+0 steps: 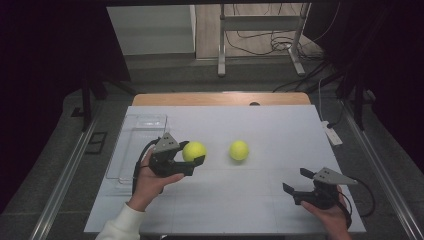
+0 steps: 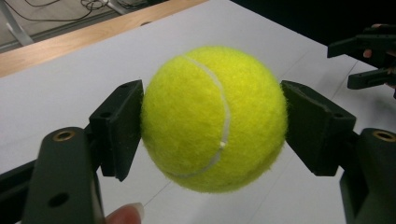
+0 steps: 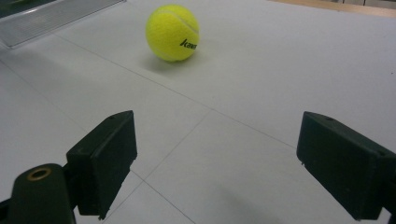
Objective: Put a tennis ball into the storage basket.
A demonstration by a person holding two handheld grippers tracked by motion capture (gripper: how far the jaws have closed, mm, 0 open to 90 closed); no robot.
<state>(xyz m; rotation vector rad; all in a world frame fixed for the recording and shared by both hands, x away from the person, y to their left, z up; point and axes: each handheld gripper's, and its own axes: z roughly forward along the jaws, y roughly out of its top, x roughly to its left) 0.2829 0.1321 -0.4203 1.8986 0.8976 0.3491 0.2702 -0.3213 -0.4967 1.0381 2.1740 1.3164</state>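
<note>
White board covers the table (image 1: 260, 200), with a strip of bare wood along its far edge and dark floor with cables beyond.

On the left side of that board, the left gripper (image 1: 194, 154) pinches a yellow tennis ball (image 1: 194, 151). In the left gripper view the two black jaws press against opposite flanks of this held ball (image 2: 214, 119), one on each side, and the ball's white seam curves down its front. The ball sits lifted off the board, with the white surface visible under and behind it. A fingertip (image 2: 125, 214) of the person's left hand (image 1: 150, 182) shows at the bottom edge of that view, and a white sleeve (image 1: 120, 225) covers the forearm in the high view.

The right gripper (image 1: 295, 181) is held low over the near right part of the board, its jaws spread wide with nothing between them; the right gripper view shows bare white surface in the gap. The right hand (image 1: 330, 212) grips it from below.

A second tennis ball (image 1: 239, 150) rests on the board near the middle, just to the right of the held one and apart from it. In the right gripper view it (image 3: 172, 32) lies well ahead of the open jaws, black lettering on its side.

A clear plastic tray (image 1: 131, 150) lies at the left edge of the board, just beside the left gripper.
</note>
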